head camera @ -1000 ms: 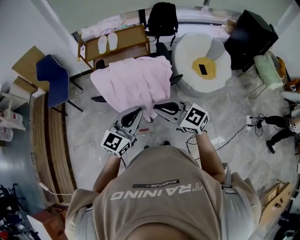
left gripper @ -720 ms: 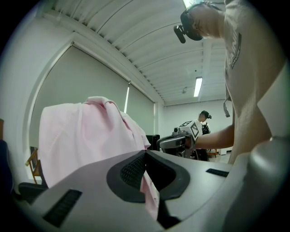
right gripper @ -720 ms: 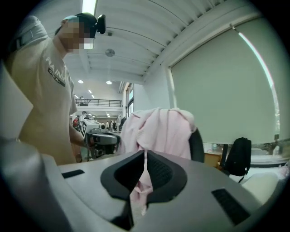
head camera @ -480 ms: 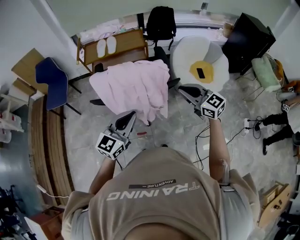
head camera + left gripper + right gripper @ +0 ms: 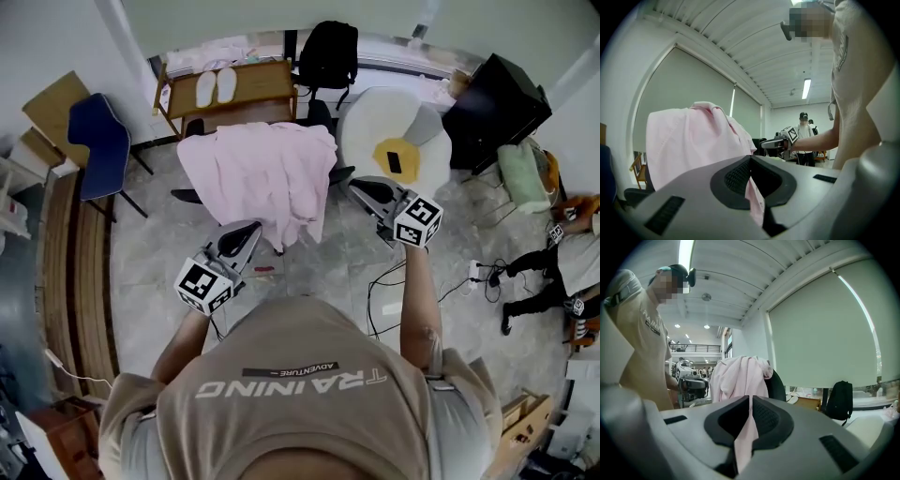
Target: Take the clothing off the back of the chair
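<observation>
Clothing (image 5: 258, 178), 1 pale pink garment, is draped over the back of 1 black office chair (image 5: 185, 196) in the middle of the floor, spread wide and hanging down toward the person. 2 tools show in the head view, 1 in each hand. The left tool (image 5: 253, 227) reaches the garment's lower hem, and the right tool (image 5: 354, 186) sits at its right edge, beside an armrest. Around the chair stand 1 blue chair (image 5: 94, 141), 1 wooden desk (image 5: 267, 80) bearing 2 white slippers (image 5: 216, 86), 1 black backpack (image 5: 330, 52) and 1 white cushion with a yellow centre (image 5: 394, 131). The garment covers nearly all of the black chair, so from above only its 2 armrests show clearly. Its dark backrest peeks out beside the cloth in the right gripper view. The person's shoulders fill the bottom of the head view, and 1 more person at the right edge is cut off. From above, the spots where the tools meet the cloth are hard to make out. In the left gripper view, the left tool's jaws are pressed together on a thin fold of the pink fabric. In the right gripper view, the right tool's jaws are likewise closed tight, pinching a strip of the same fabric.
</observation>
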Tool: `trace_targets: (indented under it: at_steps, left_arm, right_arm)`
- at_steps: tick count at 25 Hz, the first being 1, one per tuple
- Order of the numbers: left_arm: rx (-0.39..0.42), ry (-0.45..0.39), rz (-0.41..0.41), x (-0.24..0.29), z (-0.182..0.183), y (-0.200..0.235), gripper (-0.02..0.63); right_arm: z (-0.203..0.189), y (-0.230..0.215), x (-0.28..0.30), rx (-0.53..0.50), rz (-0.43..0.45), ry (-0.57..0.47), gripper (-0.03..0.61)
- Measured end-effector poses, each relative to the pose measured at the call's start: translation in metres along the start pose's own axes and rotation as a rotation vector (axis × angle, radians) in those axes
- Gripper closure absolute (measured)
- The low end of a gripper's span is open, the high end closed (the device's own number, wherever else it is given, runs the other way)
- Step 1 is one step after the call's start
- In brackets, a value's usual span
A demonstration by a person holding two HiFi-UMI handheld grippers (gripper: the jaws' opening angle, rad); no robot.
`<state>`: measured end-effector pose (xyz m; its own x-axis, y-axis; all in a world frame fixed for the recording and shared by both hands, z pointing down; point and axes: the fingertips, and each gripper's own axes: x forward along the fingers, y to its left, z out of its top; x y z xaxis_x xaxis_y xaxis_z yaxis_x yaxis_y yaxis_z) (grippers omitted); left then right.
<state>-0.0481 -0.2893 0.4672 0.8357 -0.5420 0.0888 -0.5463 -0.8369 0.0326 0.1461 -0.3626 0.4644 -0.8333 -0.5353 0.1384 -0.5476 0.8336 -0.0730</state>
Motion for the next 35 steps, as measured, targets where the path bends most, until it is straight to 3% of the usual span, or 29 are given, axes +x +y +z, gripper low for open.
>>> trace_targets:
  at_steps: [3,4,5,7,21,35]
  left_arm:
    - [-0.001,0.004,0.001,0.000,0.000,-0.001,0.604]
    - [0.000,0.004,0.003,0.001,0.000,0.000,0.604]
    - [0.002,0.004,0.005,0.001,0.001,0.000,0.604]
    - [0.006,0.001,0.009,0.003,0.003,0.000,0.604]
    - [0.012,0.002,0.043,-0.002,0.001,-0.001,0.604]
    - [-0.010,0.006,0.135,-0.025,-0.012,0.011,0.604]
  right_arm:
    - [-0.001,0.003,0.002,0.048,0.045,-0.006,0.524]
    - [-0.001,0.005,0.003,0.069,0.071,-0.004,0.404]
    - [-0.001,0.007,0.004,0.085,0.095,-0.002,0.340]
    - [-0.002,0.008,0.004,0.103,0.128,-0.004,0.290]
    - [-0.004,-0.003,0.006,0.106,0.155,0.003,0.282]
    - [-0.007,0.008,0.053,0.137,0.285,0.026,0.282]
